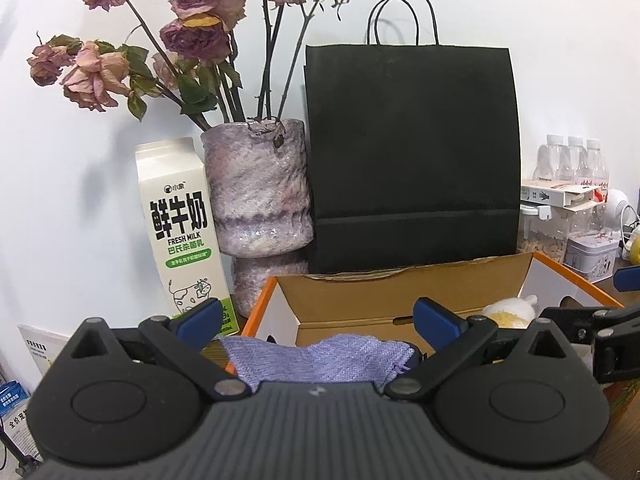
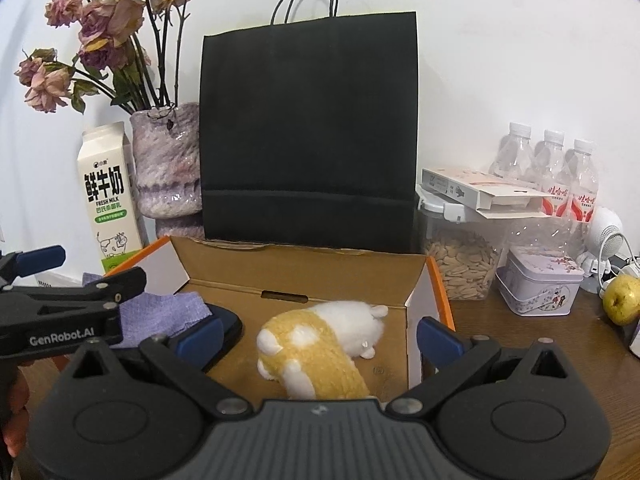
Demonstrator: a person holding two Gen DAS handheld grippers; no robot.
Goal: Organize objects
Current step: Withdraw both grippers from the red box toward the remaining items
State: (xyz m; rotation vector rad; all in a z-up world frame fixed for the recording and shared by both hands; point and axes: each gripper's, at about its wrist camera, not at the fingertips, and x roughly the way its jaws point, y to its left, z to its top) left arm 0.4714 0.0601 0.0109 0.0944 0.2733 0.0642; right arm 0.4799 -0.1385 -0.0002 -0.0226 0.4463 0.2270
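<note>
Right wrist: plush toy [image 2: 316, 348] lying in cardboard box [image 2: 304, 272], right gripper [image 2: 320, 338] gaping over it, empty. Left gripper [image 1: 320, 322] also wide, hovering w/ purple cloth [image 1: 320, 360] draping over box edge; cloth needing tucking in.

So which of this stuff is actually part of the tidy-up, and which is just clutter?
In play:
cardboard box
plush toy lying in the box
purple cloth draped over the box's left edge
left tongs and right tongs, both open

Just lying about:
black paper bag
milk carton
vase of dried roses
water bottles
tin
apple
</note>
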